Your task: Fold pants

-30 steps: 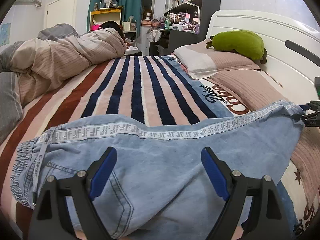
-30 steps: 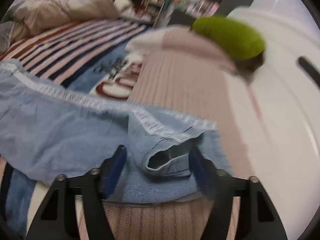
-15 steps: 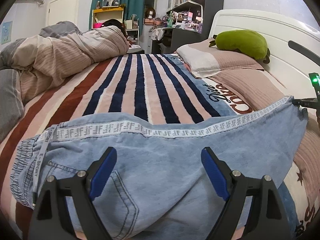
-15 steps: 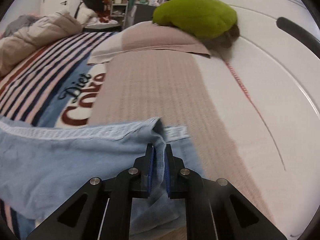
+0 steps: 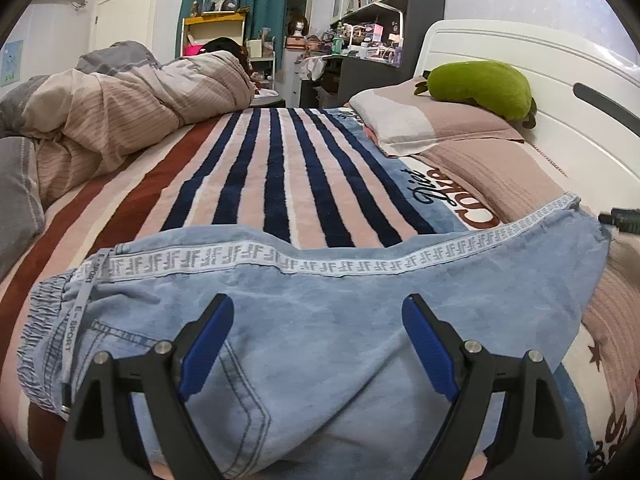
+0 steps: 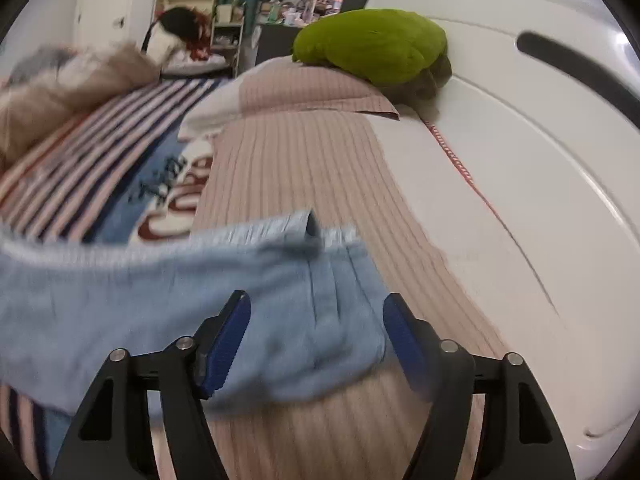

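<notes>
A rumpled beige ribbed duvet [image 5: 120,108] is heaped at the far left of the bed, and a lime-green plush toy [image 5: 482,84] sits on a pinkish striped pillow [image 5: 432,128] against the white headboard [image 5: 560,80]. Nothing lies on the navy, pink and rust striped fleece blanket [image 5: 280,176]. Shelves and a teal curtain fill the room behind. The light-blue denim pants [image 5: 320,312] lie flat across the near blanket (a white lettered tape runs along the far edge). The left gripper [image 5: 318,340] hangs wide, released, above them. The right gripper [image 6: 316,336] is opening over the hem, blurred, pads off the cloth.
</notes>
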`<action>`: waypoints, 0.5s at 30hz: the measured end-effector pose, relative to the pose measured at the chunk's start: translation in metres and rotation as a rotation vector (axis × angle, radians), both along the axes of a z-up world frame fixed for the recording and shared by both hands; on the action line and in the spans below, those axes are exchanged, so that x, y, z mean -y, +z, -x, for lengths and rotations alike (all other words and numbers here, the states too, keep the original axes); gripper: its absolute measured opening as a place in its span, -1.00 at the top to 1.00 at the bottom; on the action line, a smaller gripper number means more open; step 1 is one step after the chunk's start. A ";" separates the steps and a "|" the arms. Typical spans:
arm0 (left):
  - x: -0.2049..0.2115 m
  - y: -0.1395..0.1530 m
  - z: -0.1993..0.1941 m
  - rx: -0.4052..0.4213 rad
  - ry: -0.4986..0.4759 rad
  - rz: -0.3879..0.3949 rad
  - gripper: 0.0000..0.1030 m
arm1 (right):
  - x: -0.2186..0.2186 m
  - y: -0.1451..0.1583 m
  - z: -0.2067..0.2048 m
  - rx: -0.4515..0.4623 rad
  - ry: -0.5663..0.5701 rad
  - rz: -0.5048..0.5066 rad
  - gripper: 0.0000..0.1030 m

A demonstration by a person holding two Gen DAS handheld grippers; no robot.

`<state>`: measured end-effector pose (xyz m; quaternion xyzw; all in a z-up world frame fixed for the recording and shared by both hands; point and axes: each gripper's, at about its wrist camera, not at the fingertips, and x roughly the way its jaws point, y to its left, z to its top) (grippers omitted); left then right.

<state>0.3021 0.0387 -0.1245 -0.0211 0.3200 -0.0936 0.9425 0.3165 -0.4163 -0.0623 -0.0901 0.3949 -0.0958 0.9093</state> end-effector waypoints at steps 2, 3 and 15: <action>0.001 0.002 0.002 0.007 -0.005 -0.002 -0.63 | -0.007 -0.009 0.008 0.004 -0.041 0.109 -0.26; 0.002 0.002 0.002 0.010 -0.006 -0.002 -0.63 | -0.008 -0.014 0.012 0.006 -0.065 0.176 -0.26; -0.009 0.014 0.006 0.033 0.000 0.030 -0.63 | 0.016 -0.020 0.030 -0.041 -0.101 -0.303 -0.27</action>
